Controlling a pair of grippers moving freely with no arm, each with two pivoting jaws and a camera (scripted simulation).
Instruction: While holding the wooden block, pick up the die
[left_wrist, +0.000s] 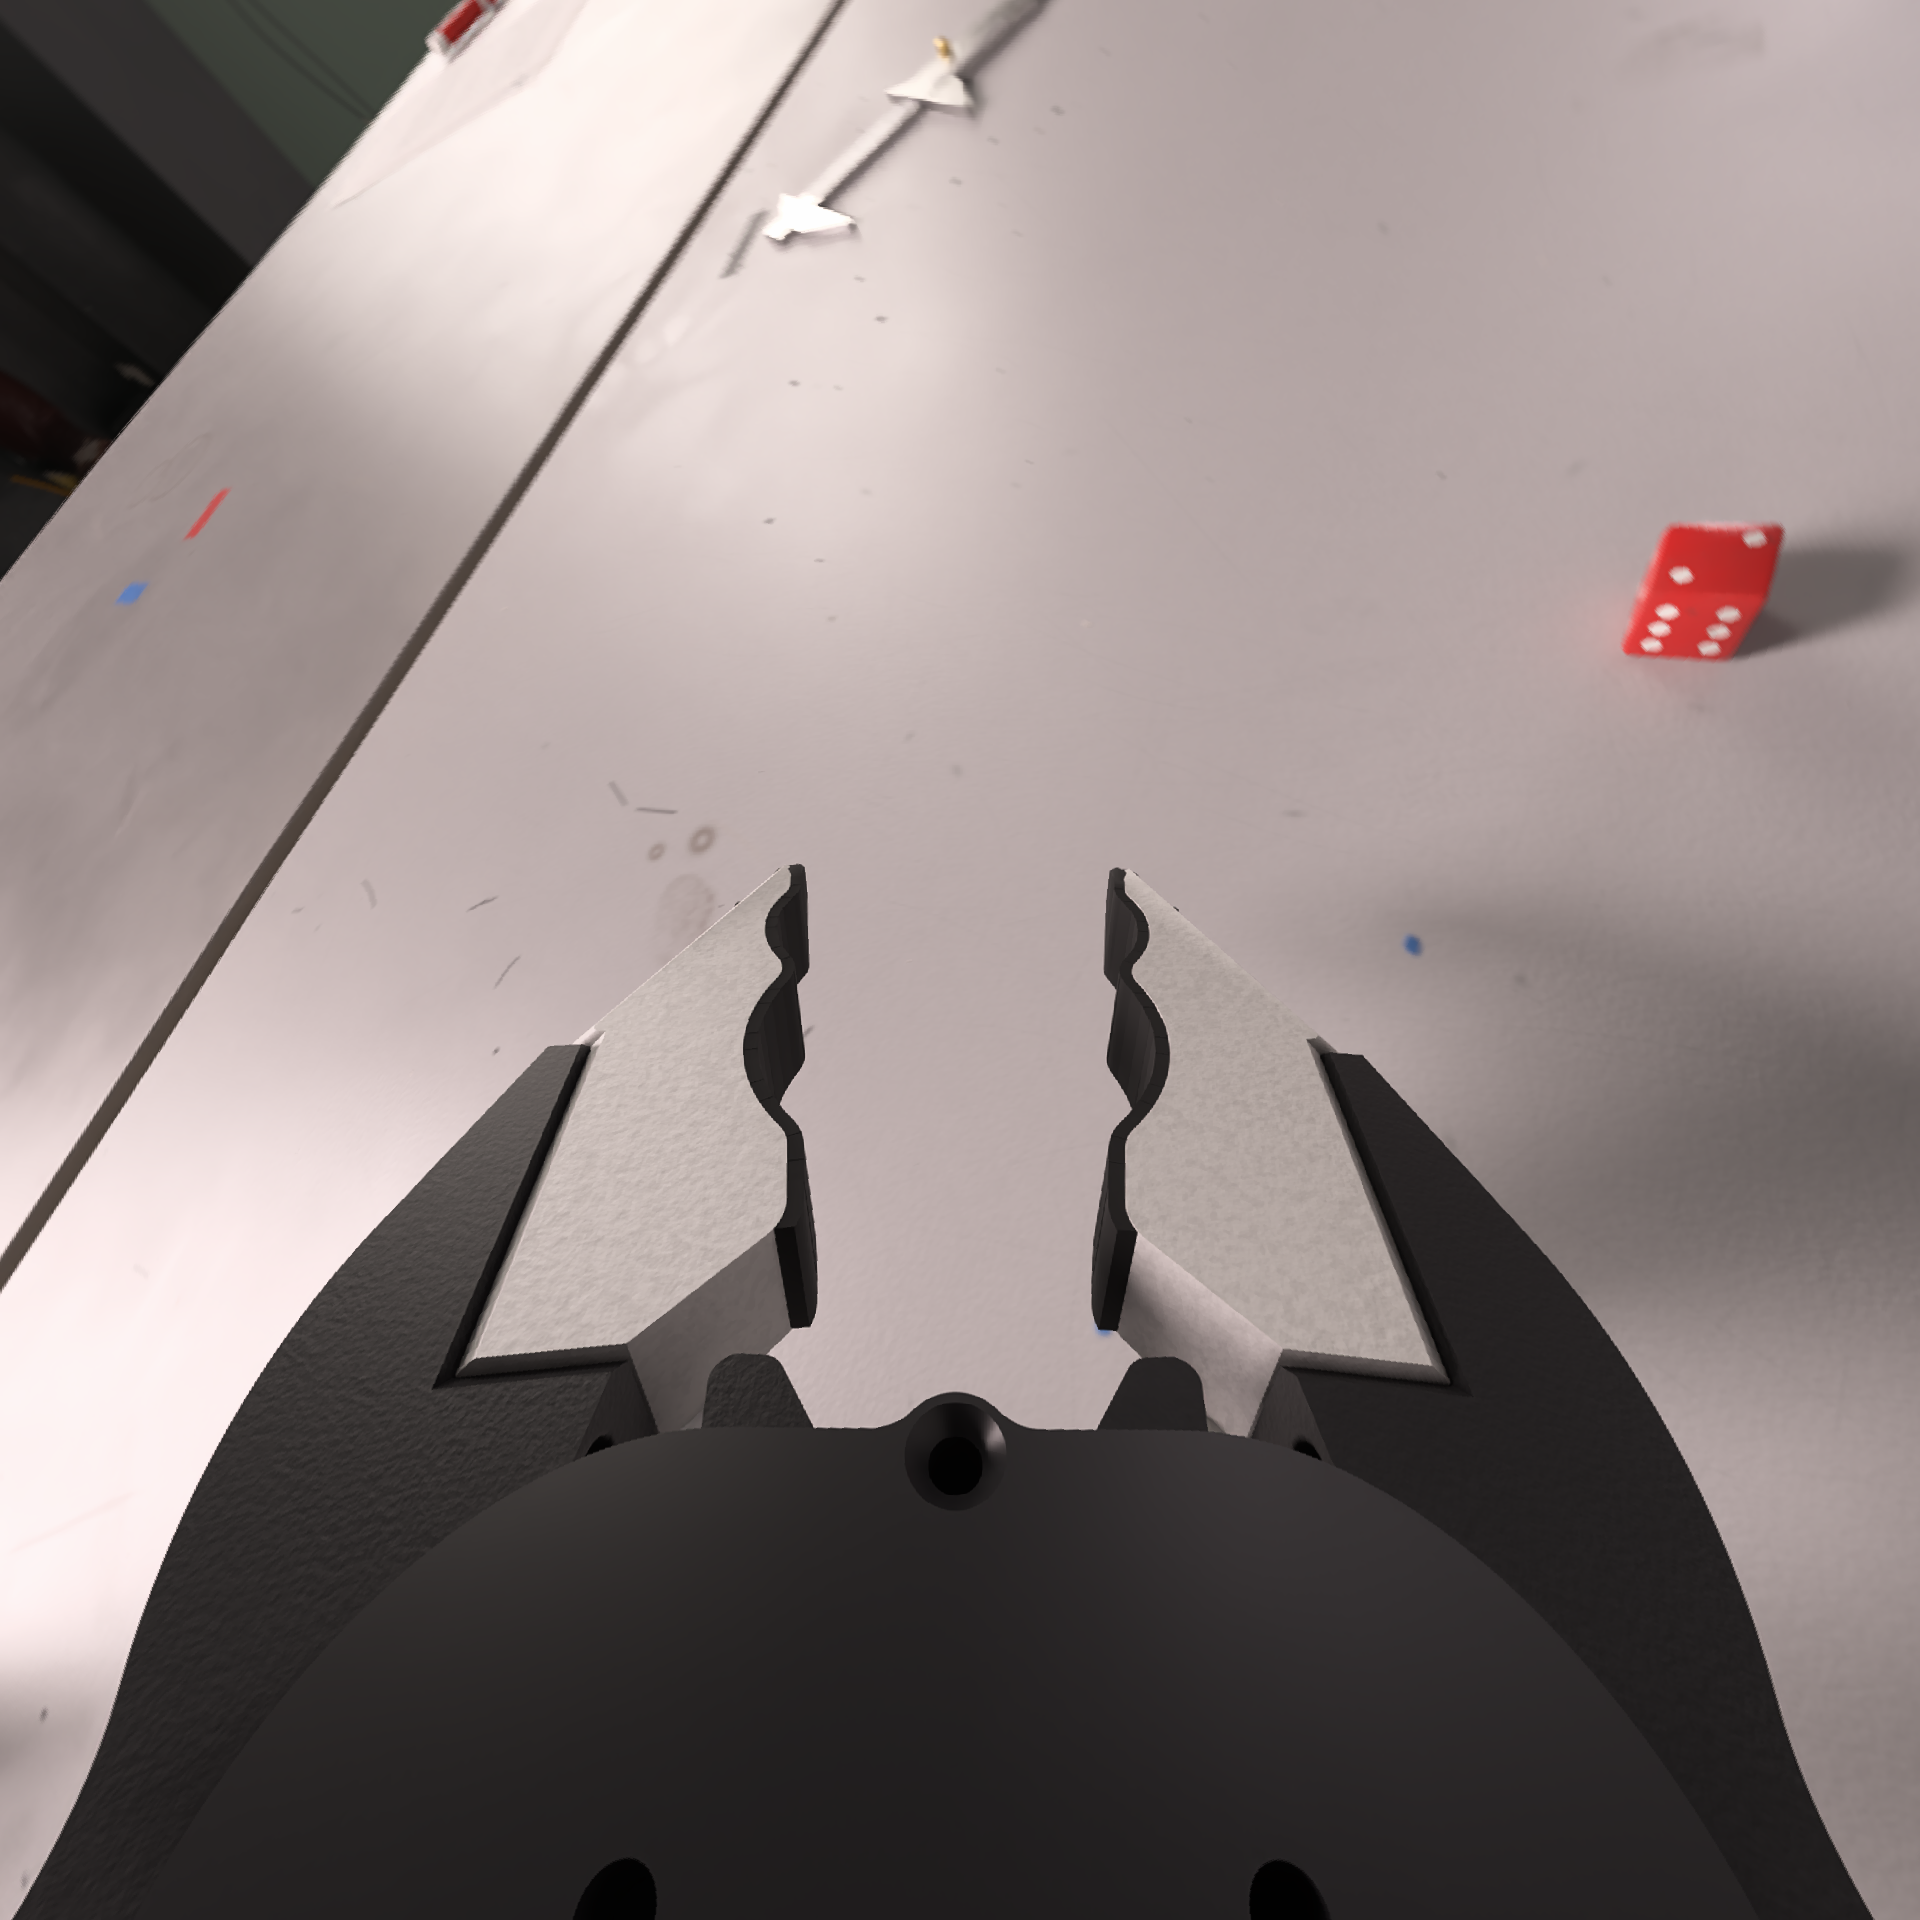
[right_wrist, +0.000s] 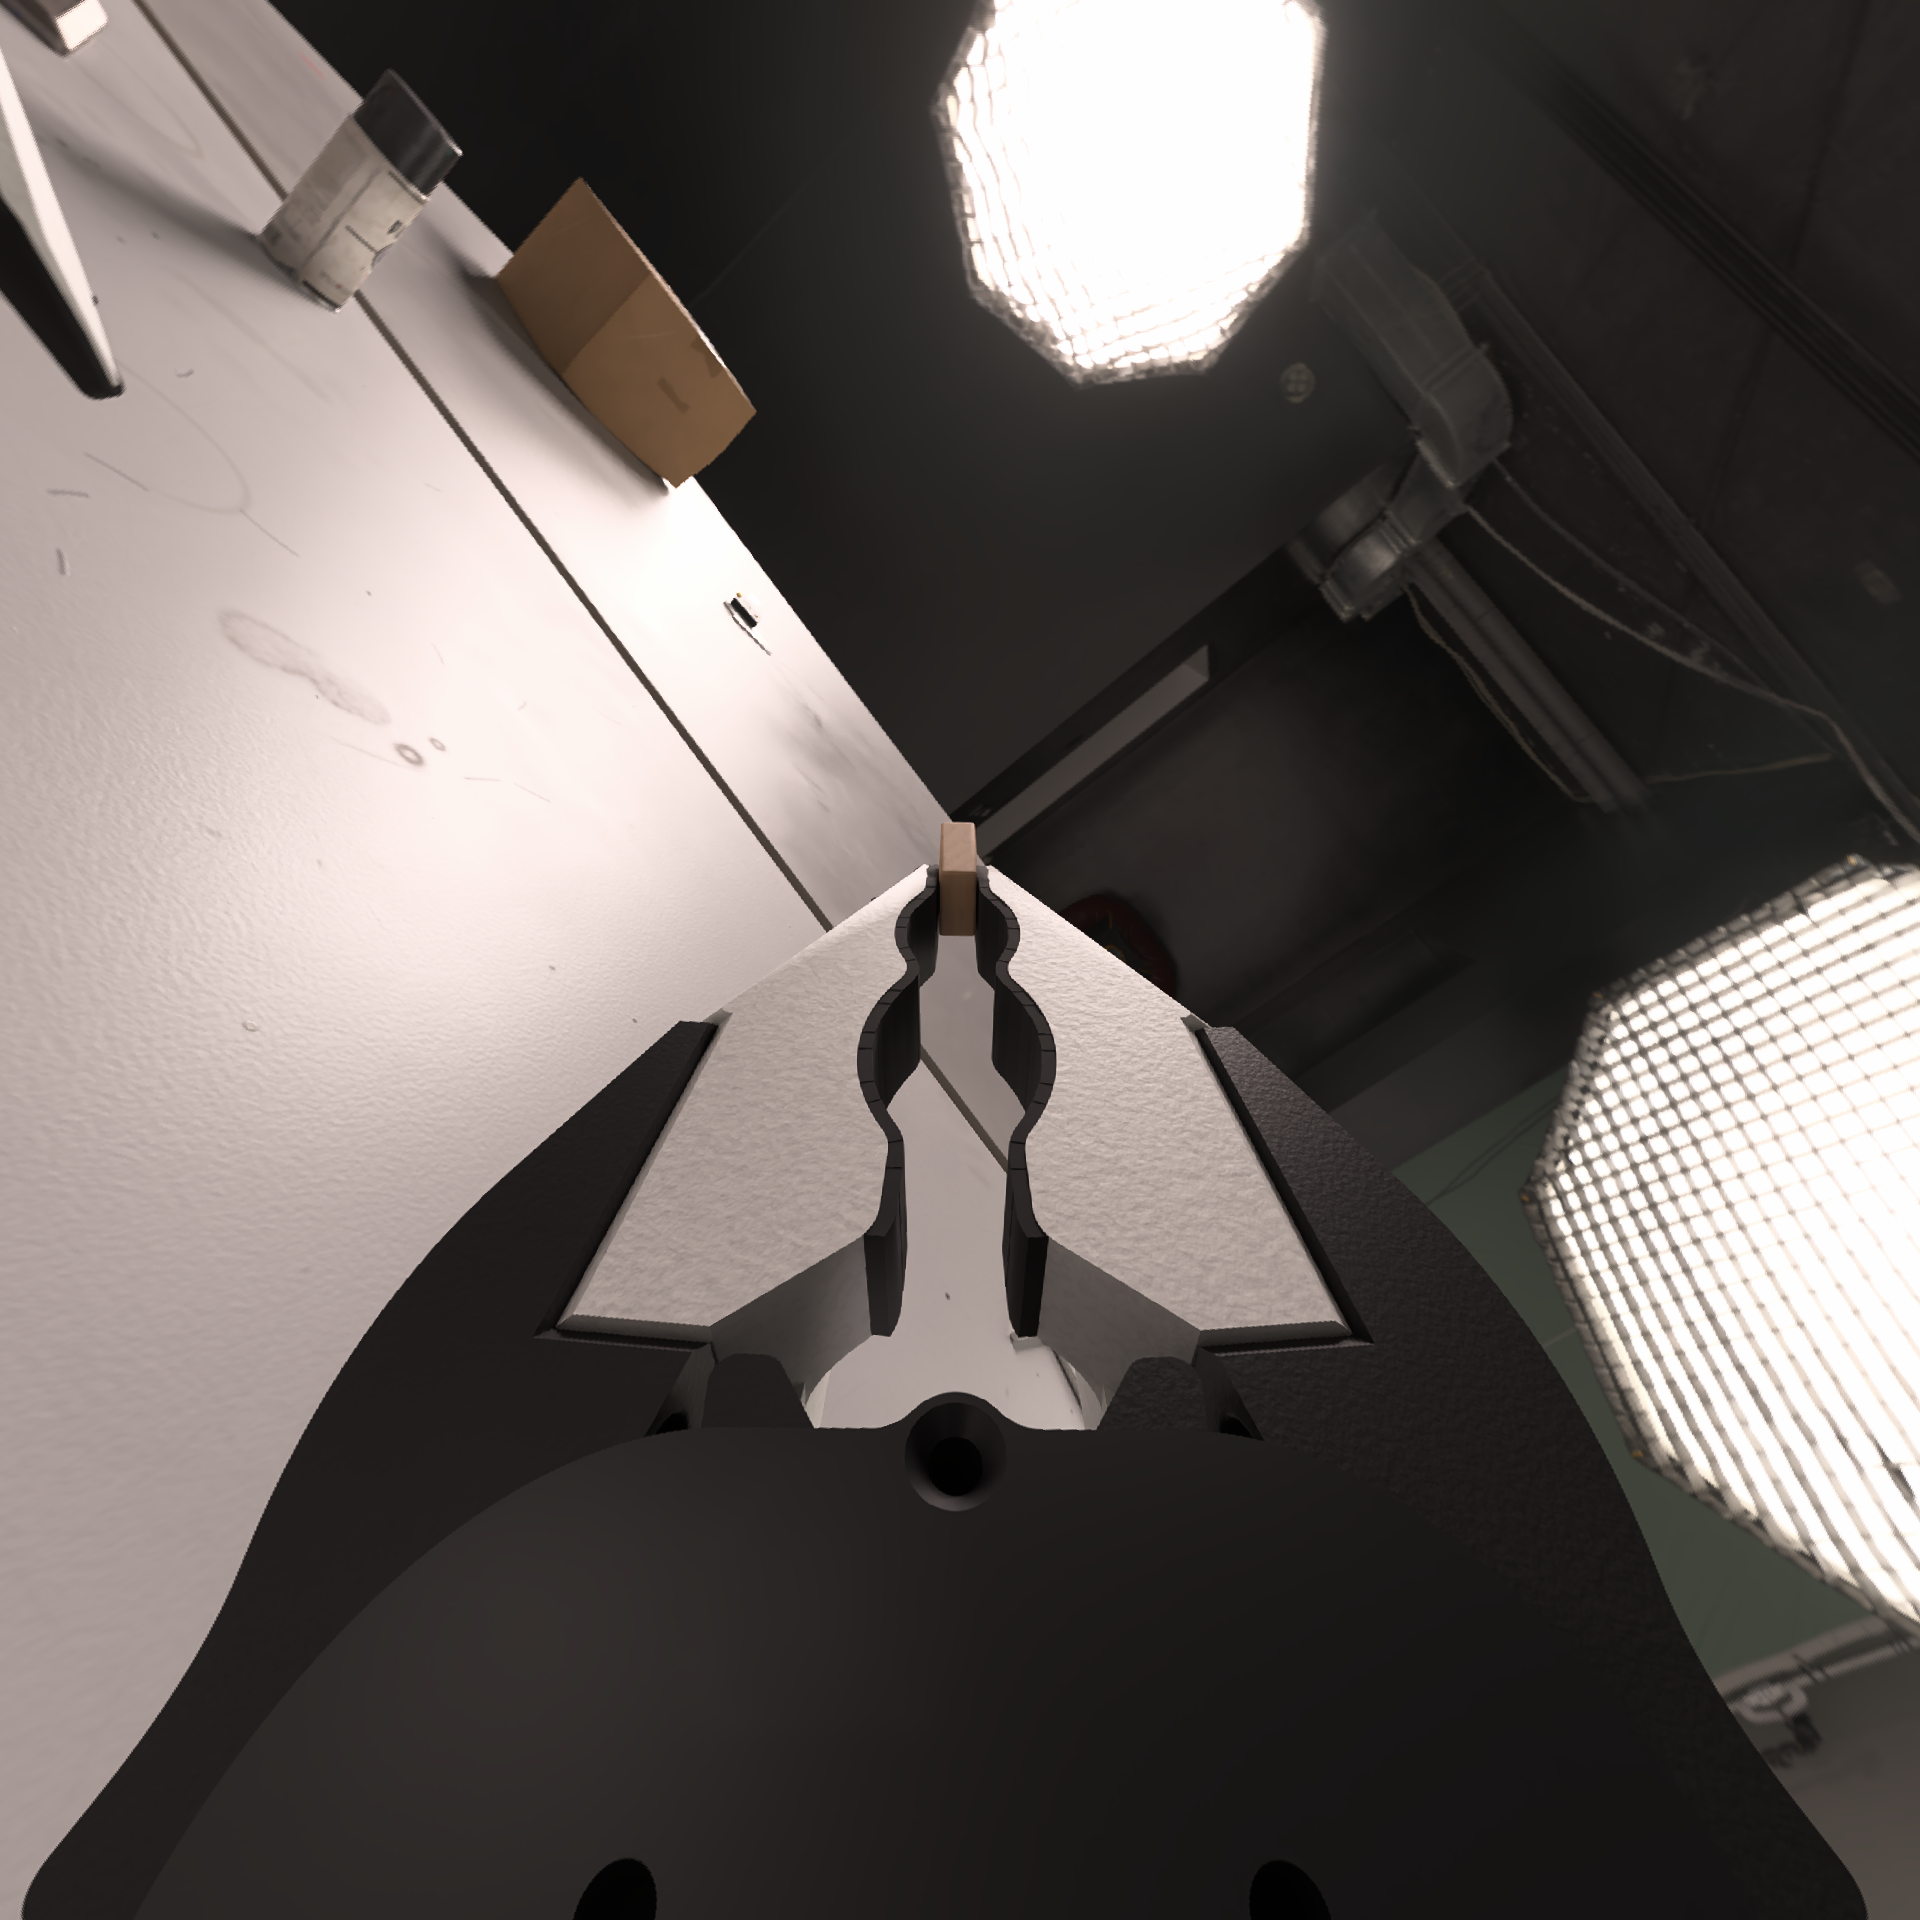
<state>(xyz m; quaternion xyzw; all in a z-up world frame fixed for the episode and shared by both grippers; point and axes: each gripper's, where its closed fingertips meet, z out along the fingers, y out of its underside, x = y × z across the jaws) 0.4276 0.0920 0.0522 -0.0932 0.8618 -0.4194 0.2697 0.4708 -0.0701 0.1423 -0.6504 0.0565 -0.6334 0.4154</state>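
A red die (left_wrist: 1704, 590) with white pips rests on the white table (left_wrist: 1143, 520), far to the right and ahead of my left gripper (left_wrist: 956, 883). The left gripper is open and empty above the table. My right gripper (right_wrist: 957, 883) is shut on a small light wooden block (right_wrist: 957, 878), pinched at the very fingertips and held up off the table (right_wrist: 260, 831). The die does not show in the right wrist view.
A seam (left_wrist: 499, 561) runs along the table to the left. White paper scraps (left_wrist: 805, 218) lie far ahead. In the right wrist view a cardboard box (right_wrist: 623, 332) and a grey canister (right_wrist: 358, 177) stand near the table's edge. Two bright studio lamps (right_wrist: 1132, 177) hang beyond it.
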